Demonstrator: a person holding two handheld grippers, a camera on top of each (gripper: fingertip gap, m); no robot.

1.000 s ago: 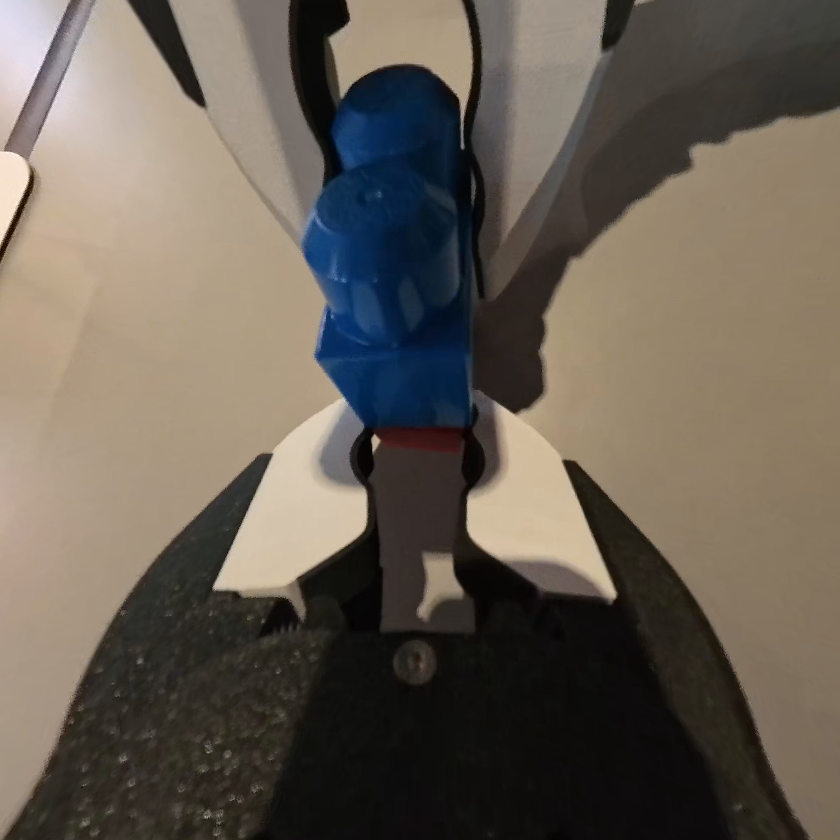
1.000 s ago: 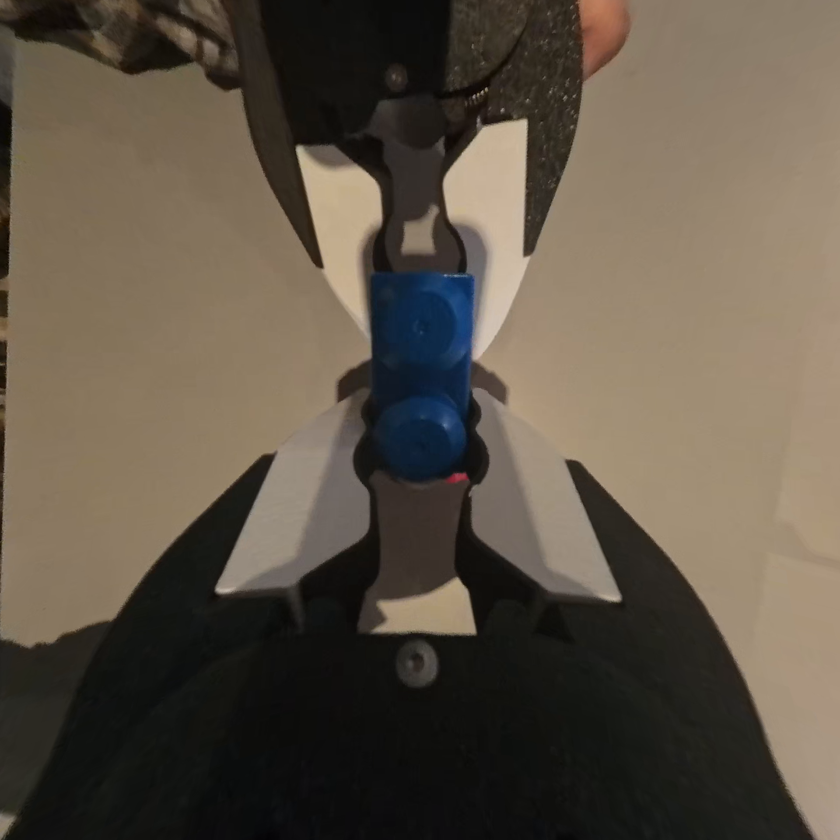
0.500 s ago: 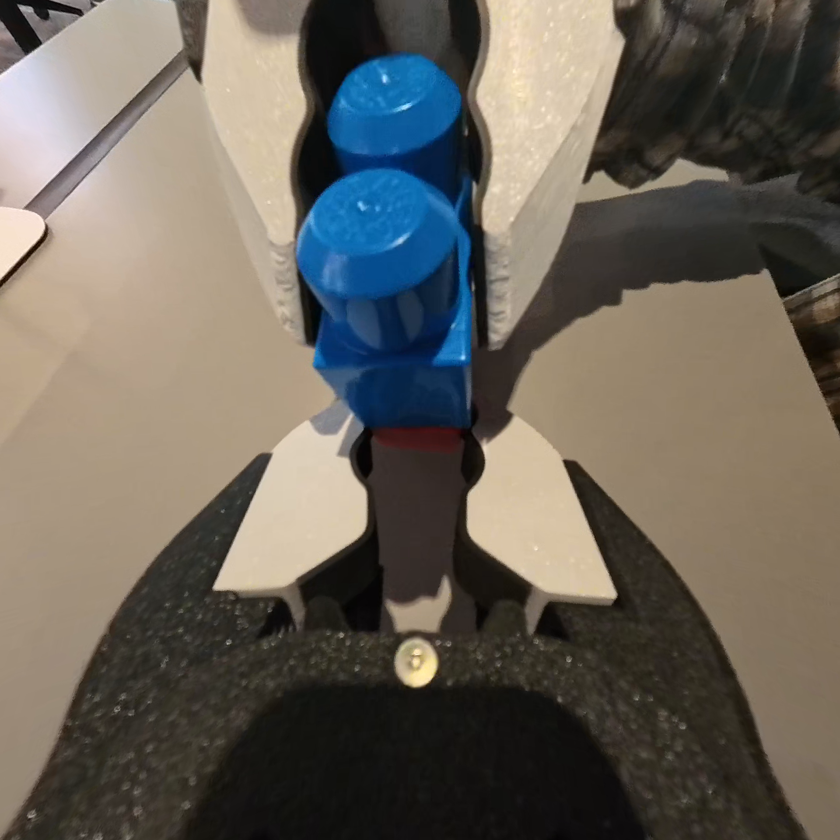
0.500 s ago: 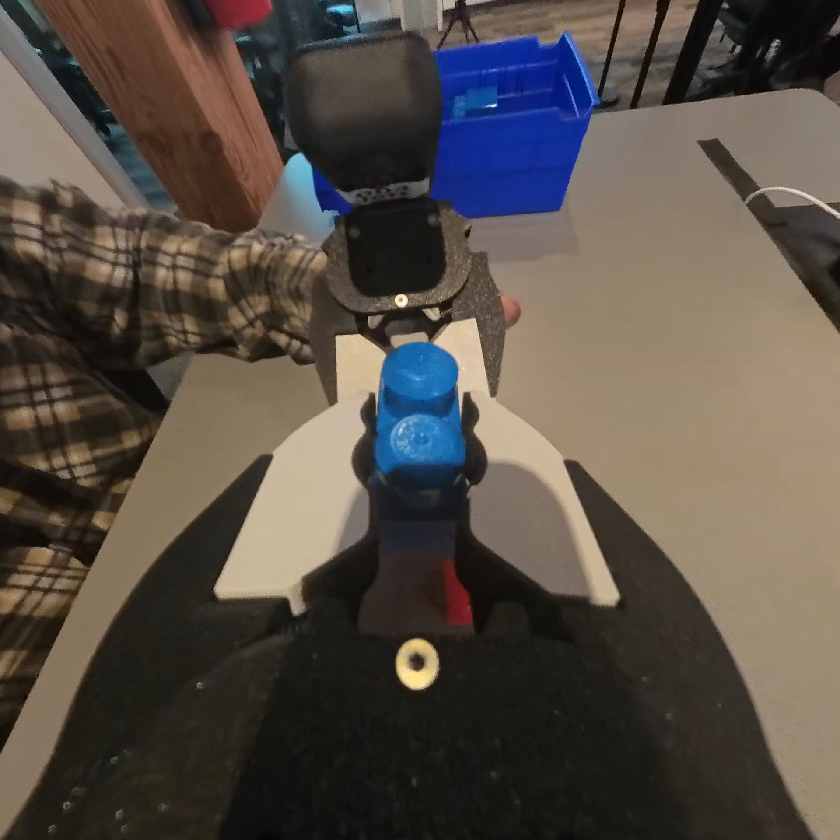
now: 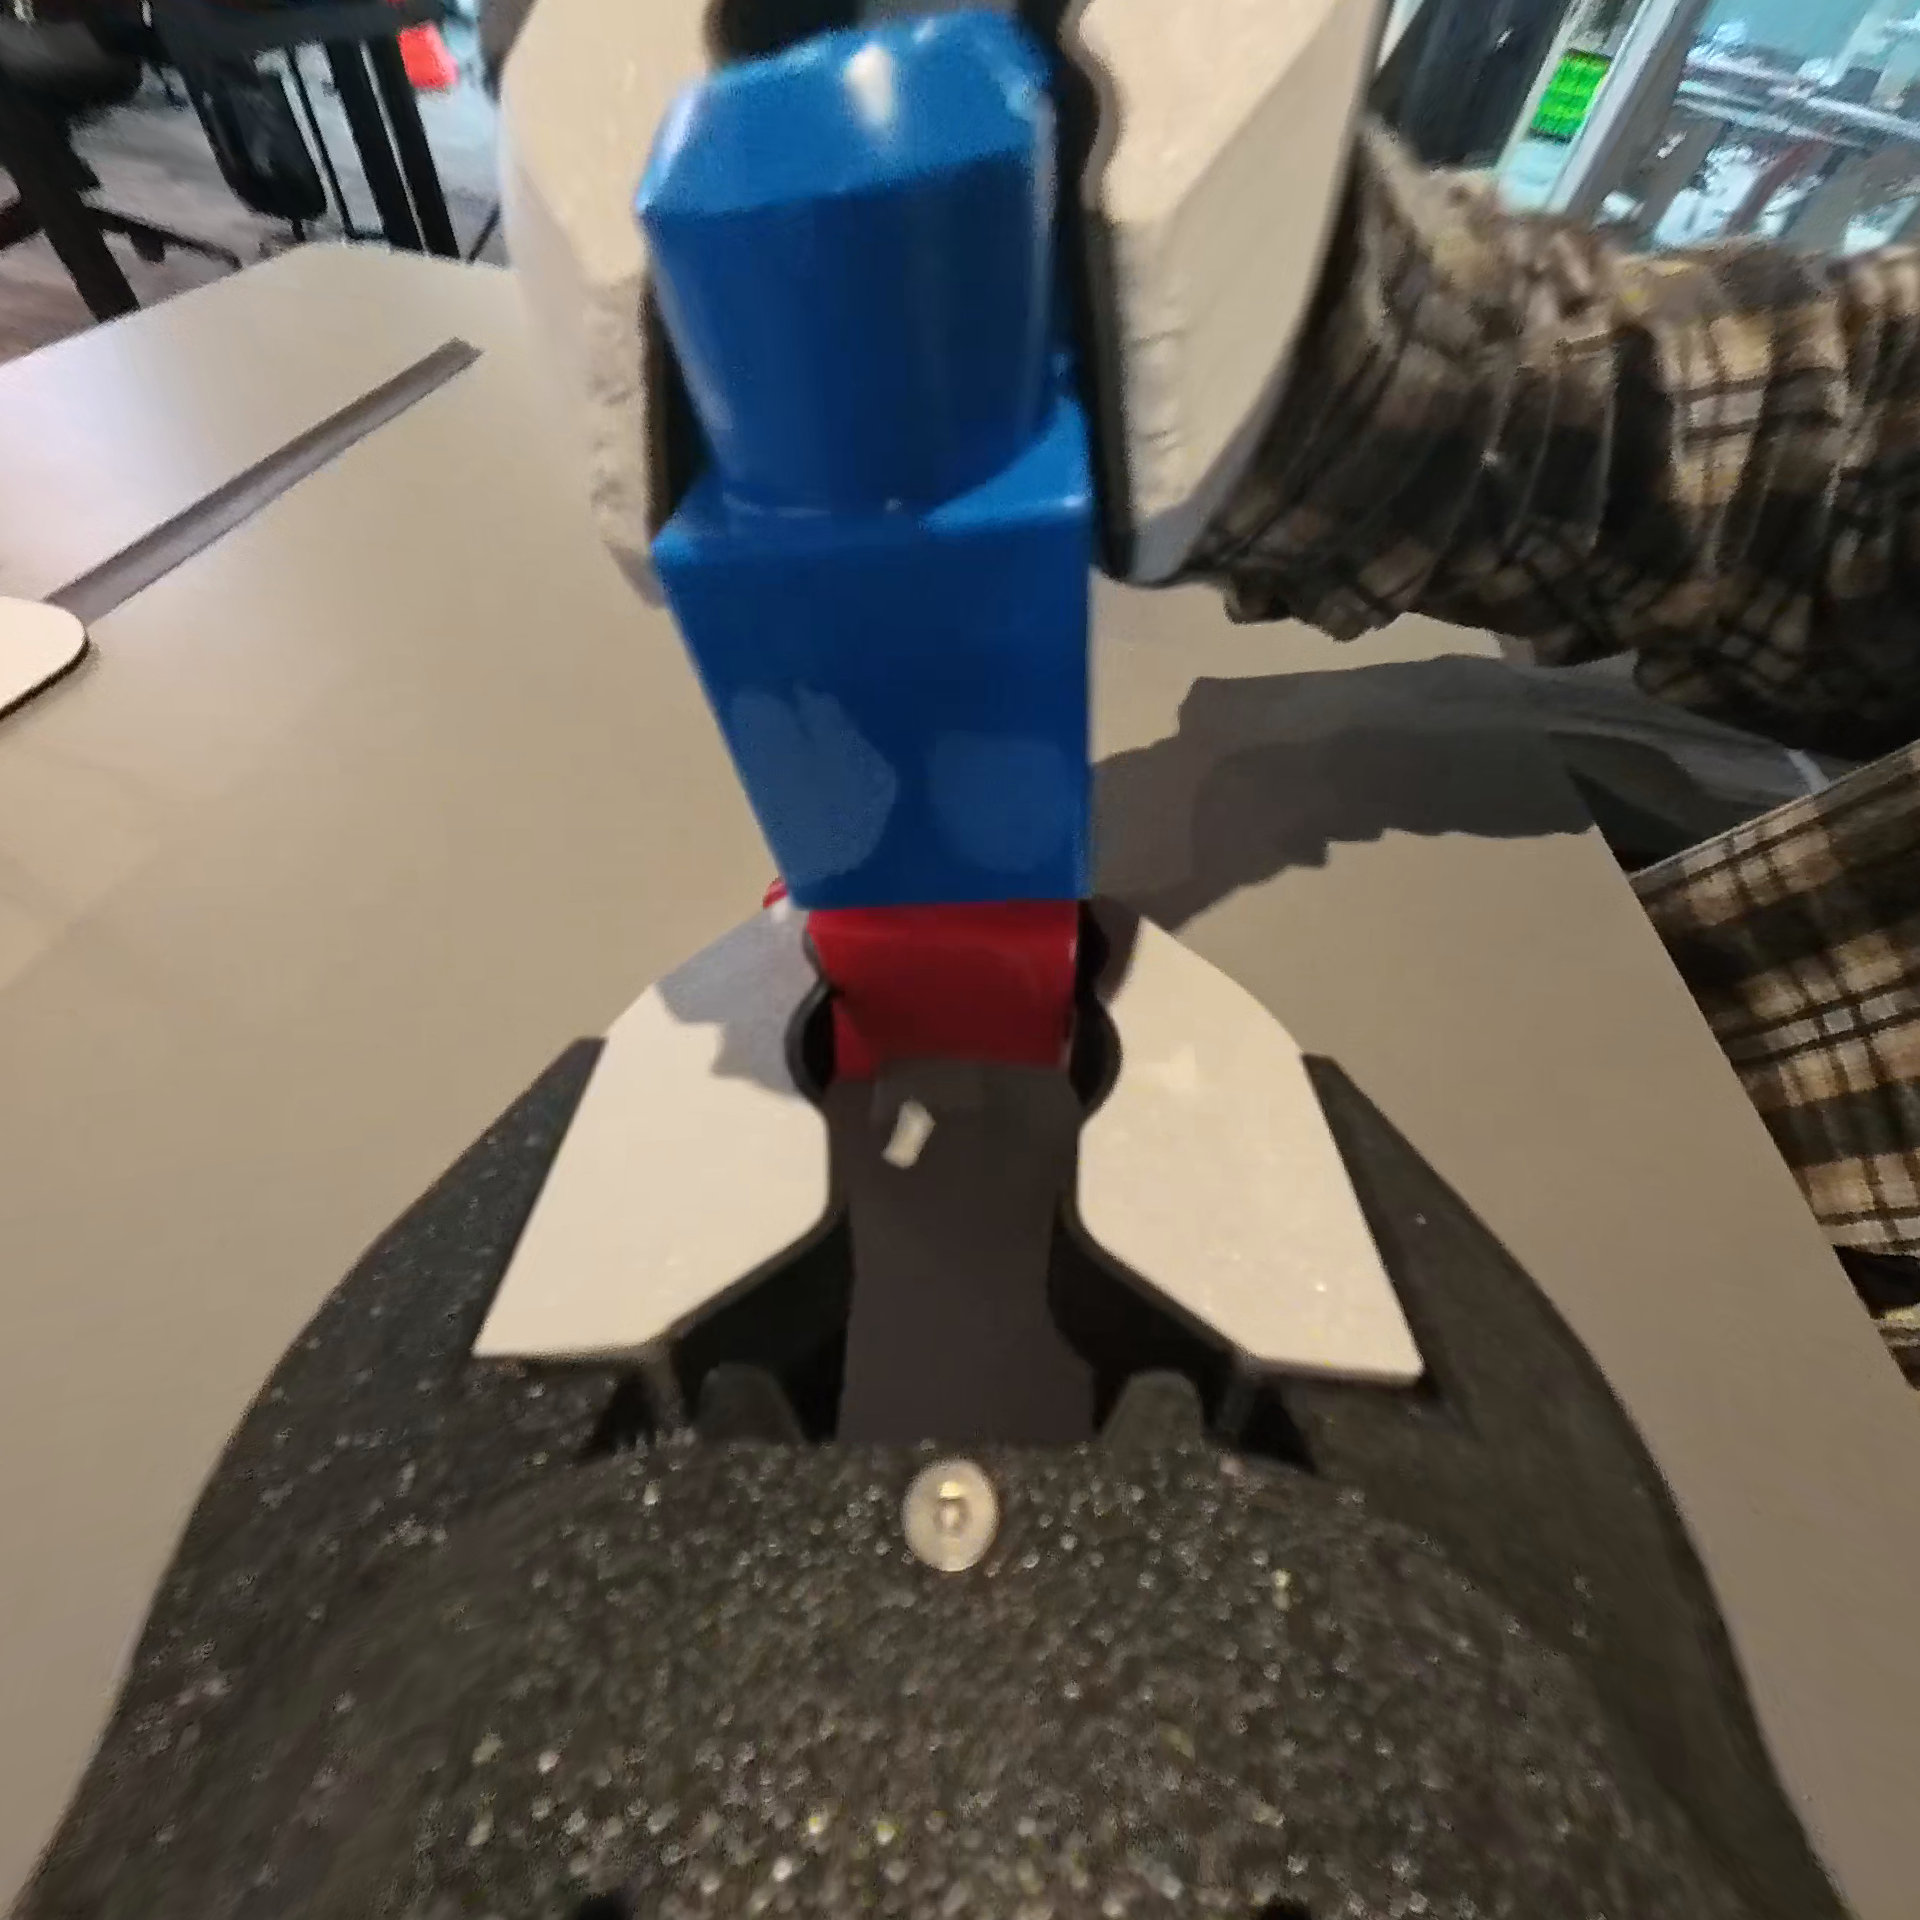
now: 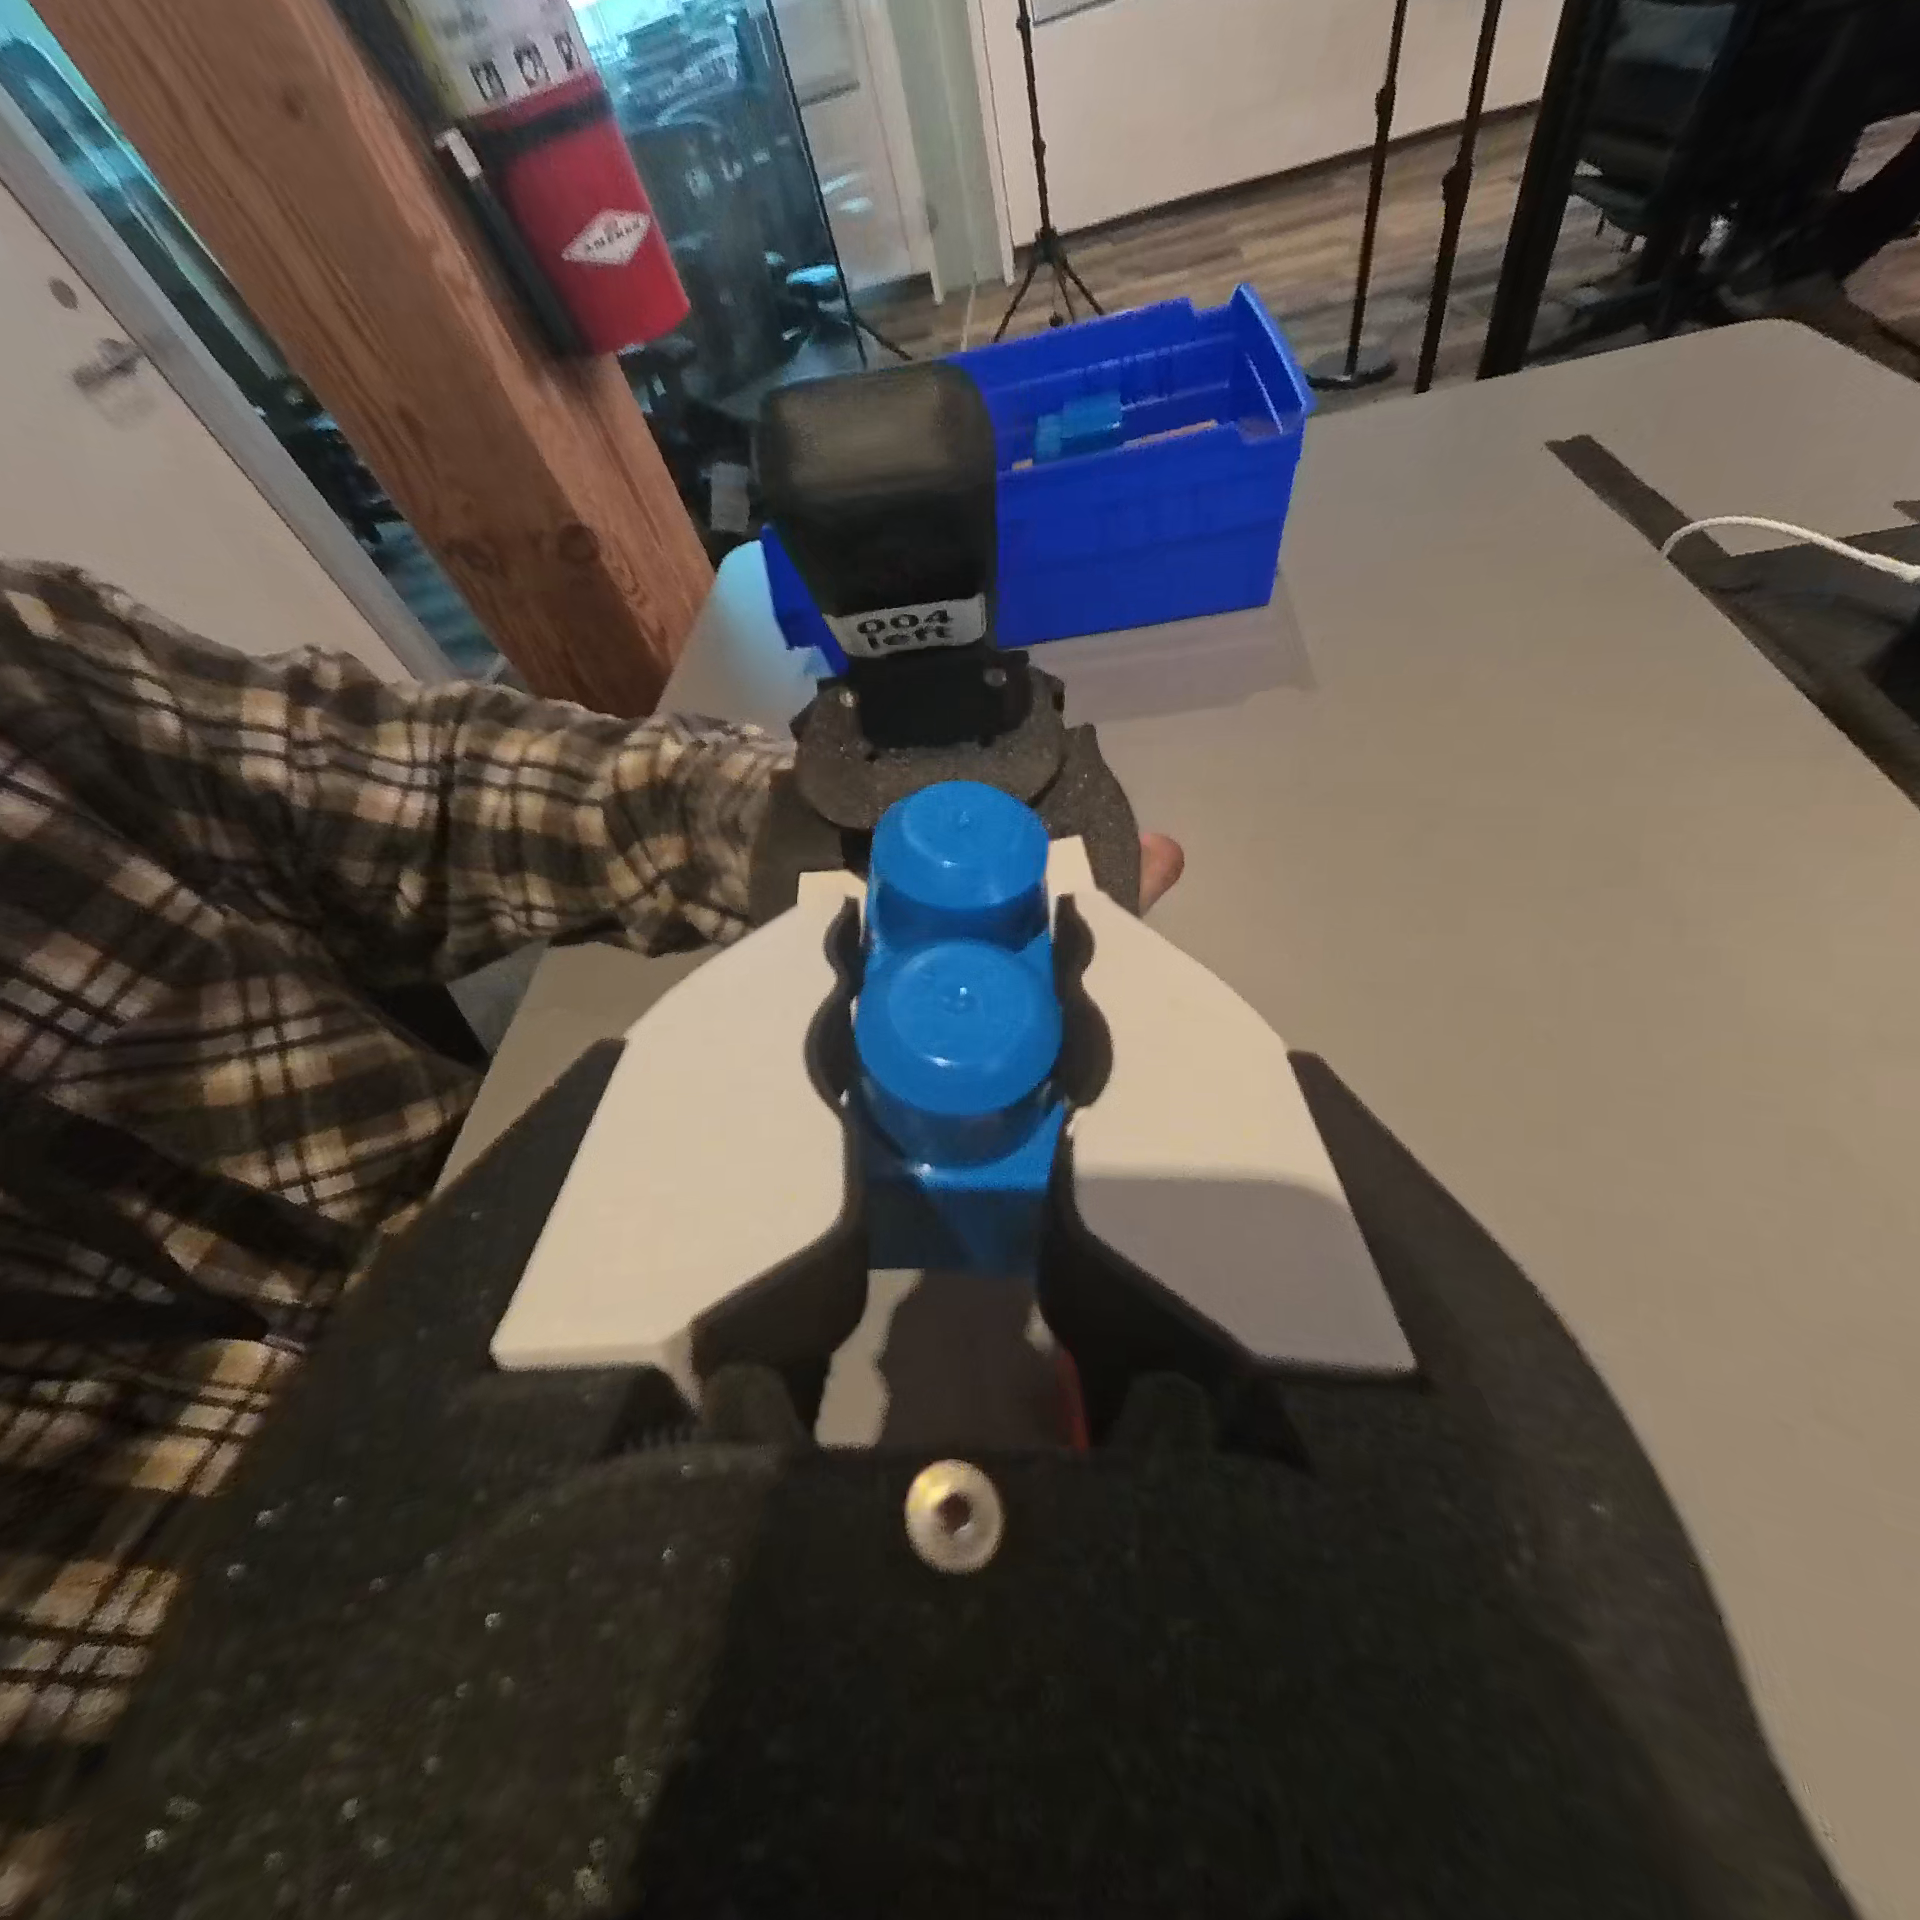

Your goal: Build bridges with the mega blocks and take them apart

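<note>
Midair above the grey table (image 6: 1558, 831), at frame centre, a blue block (image 6: 961, 1049) is clamped by the right gripper (image 6: 956, 1039) and the red block (image 5: 940, 987) beneath by the left gripper (image 5: 940, 997), so a twisting pull could let either slip.

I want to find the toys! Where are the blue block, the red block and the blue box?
blue block (image 5: 914, 717): left wrist view, front face.
red block (image 5: 940, 982): left wrist view, front face.
blue box (image 6: 1143, 530): right wrist view, side wall.
</note>
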